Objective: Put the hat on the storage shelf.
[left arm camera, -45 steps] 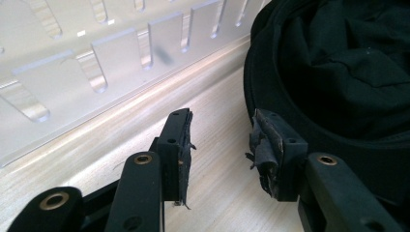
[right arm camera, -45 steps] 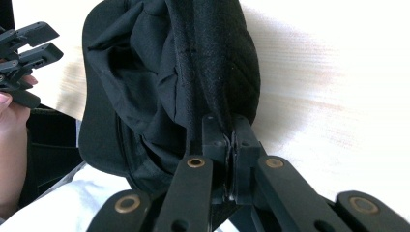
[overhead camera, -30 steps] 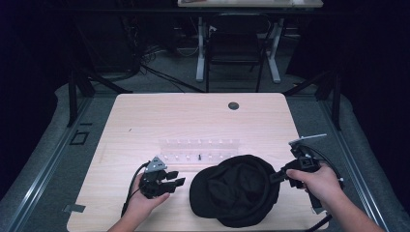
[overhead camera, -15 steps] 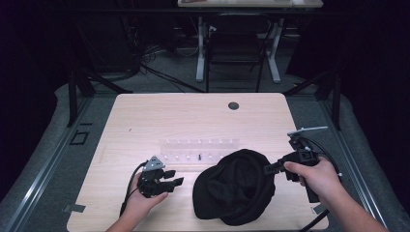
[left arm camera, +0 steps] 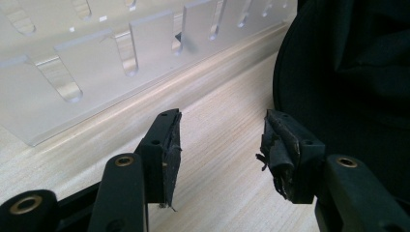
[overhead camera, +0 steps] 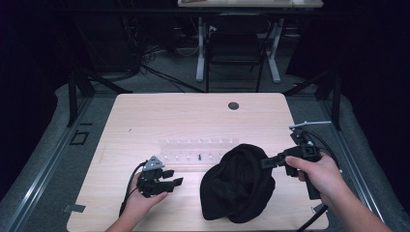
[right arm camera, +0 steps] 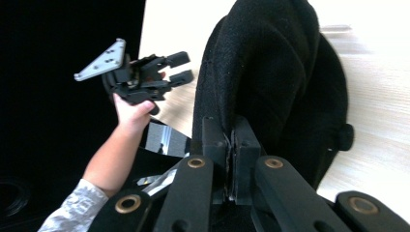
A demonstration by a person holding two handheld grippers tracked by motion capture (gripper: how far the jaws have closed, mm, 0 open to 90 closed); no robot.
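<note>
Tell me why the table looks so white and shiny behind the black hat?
In the right gripper view, glare washes the table nearly white behind the black hat; the high view shows the same table evenly lit, against a dark room.

The pale wooden counter [overhead camera: 145,121] is evenly lit from above amid a dark room; it glares white in the right gripper view.

The black hat [left arm camera: 358,72] is cut off by the left gripper view's right edge; small items in the clear rack [overhead camera: 198,149] are indistinguishable.
</note>
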